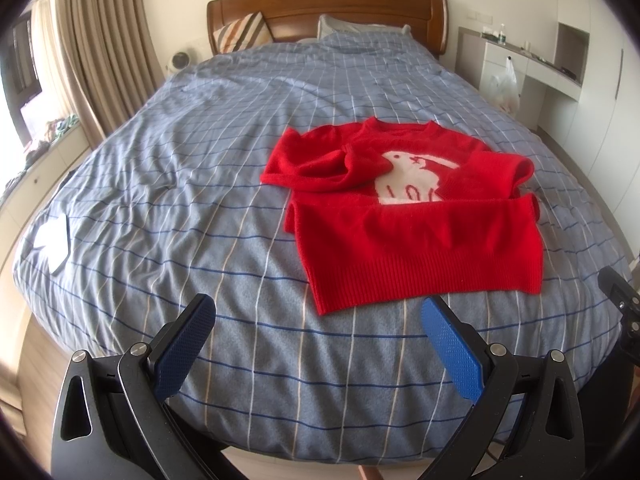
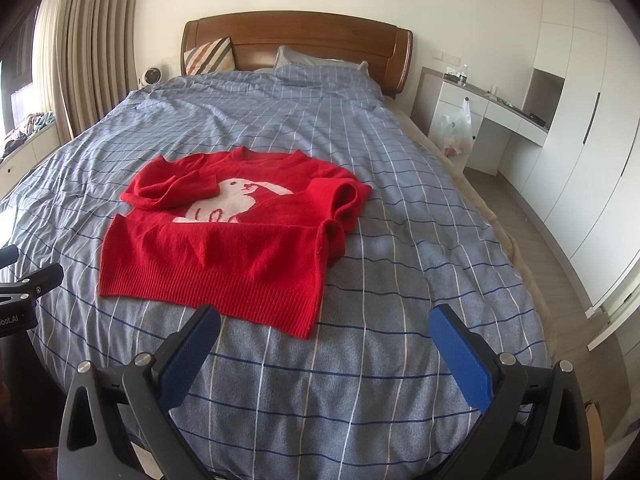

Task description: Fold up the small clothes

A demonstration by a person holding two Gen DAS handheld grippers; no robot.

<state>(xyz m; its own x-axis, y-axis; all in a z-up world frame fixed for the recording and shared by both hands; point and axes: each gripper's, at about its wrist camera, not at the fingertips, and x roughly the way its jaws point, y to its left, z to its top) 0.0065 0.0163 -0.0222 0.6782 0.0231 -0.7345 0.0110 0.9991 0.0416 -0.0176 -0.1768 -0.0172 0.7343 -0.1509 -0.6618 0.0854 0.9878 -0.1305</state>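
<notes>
A small red knit sweater point(image 1: 416, 236) with a white rabbit on its chest lies face up on the blue checked bedspread point(image 1: 180, 184). Both sleeves are folded in over the front. Its ribbed hem faces me. My left gripper point(image 1: 318, 316) is open and empty, just short of the hem's left corner. In the right wrist view the sweater point(image 2: 216, 256) lies ahead to the left. My right gripper point(image 2: 326, 326) is open and empty, above the bedspread point(image 2: 400, 240) beside the hem's right corner. Each gripper shows at the edge of the other's view.
A wooden headboard point(image 1: 324, 4) and pillows stand at the far end. Curtains point(image 1: 100, 40) and a window ledge are on the left. A white desk point(image 2: 492, 112) with a hanging plastic bag and tall wardrobes point(image 2: 592, 120) are on the right. A white patch point(image 1: 54, 240) lies on the bed's left side.
</notes>
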